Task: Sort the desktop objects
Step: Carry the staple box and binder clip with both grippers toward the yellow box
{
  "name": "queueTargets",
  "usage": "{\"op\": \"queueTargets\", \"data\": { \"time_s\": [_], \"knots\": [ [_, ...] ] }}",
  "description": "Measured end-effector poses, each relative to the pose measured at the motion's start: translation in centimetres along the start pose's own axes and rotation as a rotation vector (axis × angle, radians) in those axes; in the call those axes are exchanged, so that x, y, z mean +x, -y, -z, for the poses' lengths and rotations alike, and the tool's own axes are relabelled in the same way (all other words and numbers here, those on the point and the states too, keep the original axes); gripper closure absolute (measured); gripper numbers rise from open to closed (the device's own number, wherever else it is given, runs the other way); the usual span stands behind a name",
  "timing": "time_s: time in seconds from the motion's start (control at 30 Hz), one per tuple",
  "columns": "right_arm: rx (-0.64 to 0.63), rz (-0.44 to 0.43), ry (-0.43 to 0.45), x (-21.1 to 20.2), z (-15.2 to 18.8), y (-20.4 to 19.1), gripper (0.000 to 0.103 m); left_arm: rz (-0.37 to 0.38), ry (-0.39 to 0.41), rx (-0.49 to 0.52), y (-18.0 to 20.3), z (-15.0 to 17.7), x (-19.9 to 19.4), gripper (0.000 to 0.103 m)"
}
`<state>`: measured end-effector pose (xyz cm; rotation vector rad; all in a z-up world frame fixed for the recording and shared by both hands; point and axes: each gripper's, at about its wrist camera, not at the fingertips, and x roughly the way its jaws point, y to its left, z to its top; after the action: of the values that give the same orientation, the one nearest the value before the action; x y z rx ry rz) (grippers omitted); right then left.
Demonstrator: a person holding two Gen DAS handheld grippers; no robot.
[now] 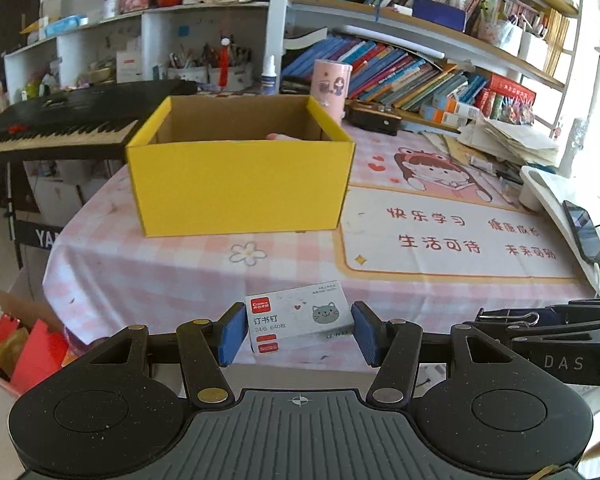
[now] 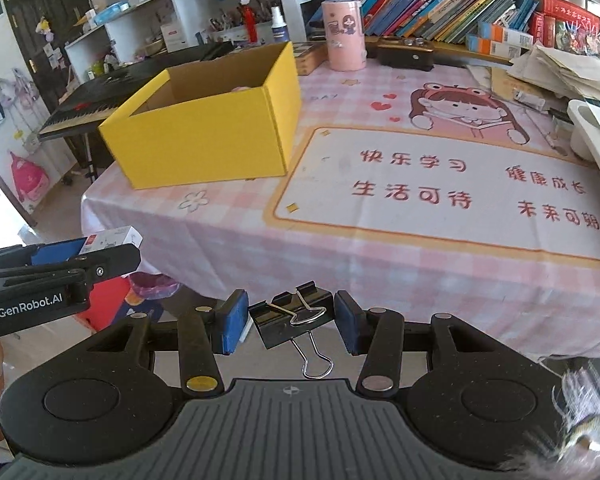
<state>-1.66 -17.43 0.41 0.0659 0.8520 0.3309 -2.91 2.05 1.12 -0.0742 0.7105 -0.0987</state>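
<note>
1. Both hands look to be in the carrying step: each gripper has an item picked up and is held short of the near edge of the table (image 2: 380, 264), which is covered in a pink checked cloth, with the open yellow cardboard box (image 1: 240, 188) ahead of them on it.

2. The left gripper (image 1: 299, 328) is clamped on a small white box of staples with a grey cat printed on it (image 1: 300, 320); its blue pads (image 1: 232, 334) press the box's two short ends, jaws about half apart.

3. The right gripper (image 2: 292, 322) is closed on a black metal binder clip (image 2: 292, 318) with silver wire handles, one handle dangling below; the jaws stand fairly narrow.

4. The yellow box lies straight ahead of the left gripper, and ahead and to the left of the right one.

5. Next, I'd judge, each gripper must travel forward over the box's rim, then part its jaws so the item drops inside. Something pale already lies in there.
</note>
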Motion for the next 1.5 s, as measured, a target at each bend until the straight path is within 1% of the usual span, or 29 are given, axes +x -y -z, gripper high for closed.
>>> {"op": "queueTargets", "data": {
  "time_s": [0.2,0.3,0.5,0.73,0.83,0.9,0.97,1.1,1.2,1.33,1.5],
  "knots": [
    [-0.035,-0.022,0.000,0.3,-0.1,-2.3,0.059,-0.014,0.008,-0.018,-2.0,0.6,-1.1,0.047],
    [-0.068,-0.051,-0.010,0.9,-0.4,-3.7,0.059,-0.037,0.020,-0.037,-3.2,0.9,-1.7,0.047],
    [-0.142,-0.108,-0.020,2.0,-0.9,-6.5,0.059,-0.096,0.030,-0.105,-6.0,1.3,-2.7,0.047],
    [-0.216,-0.141,-0.011,2.6,-1.5,-8.7,0.059,-0.125,0.043,-0.129,-7.4,1.2,-3.0,0.047],
    [-0.219,-0.147,-0.009,2.8,-2.1,-8.8,0.059,-0.133,0.052,-0.135,-7.6,0.9,-3.1,0.047],
    [-0.216,-0.143,0.008,2.8,-2.5,-8.7,0.059,-0.135,0.060,-0.142,-7.7,0.5,-3.0,0.047],
    [-0.216,-0.137,0.020,2.8,-2.8,-8.5,0.059,-0.130,0.062,-0.142,-7.7,0.3,-2.7,0.047],
    [-0.221,-0.131,0.013,3.2,-3.1,-7.9,0.059,-0.117,0.055,-0.142,-7.2,-0.2,-1.7,0.047],
    [-0.218,-0.123,0.028,3.5,-3.8,-7.3,0.059,-0.125,0.083,-0.127,-6.7,-0.8,-1.3,0.047],
    [-0.222,-0.129,0.071,4.3,-5.9,-6.6,0.059,-0.145,0.133,-0.115,-6.8,-2.9,-0.8,0.047],
    [-0.223,-0.137,0.168,4.8,-10.2,-5.8,0.059,-0.162,0.201,-0.100,-6.7,-6.7,0.7,0.047]
  ]
}}
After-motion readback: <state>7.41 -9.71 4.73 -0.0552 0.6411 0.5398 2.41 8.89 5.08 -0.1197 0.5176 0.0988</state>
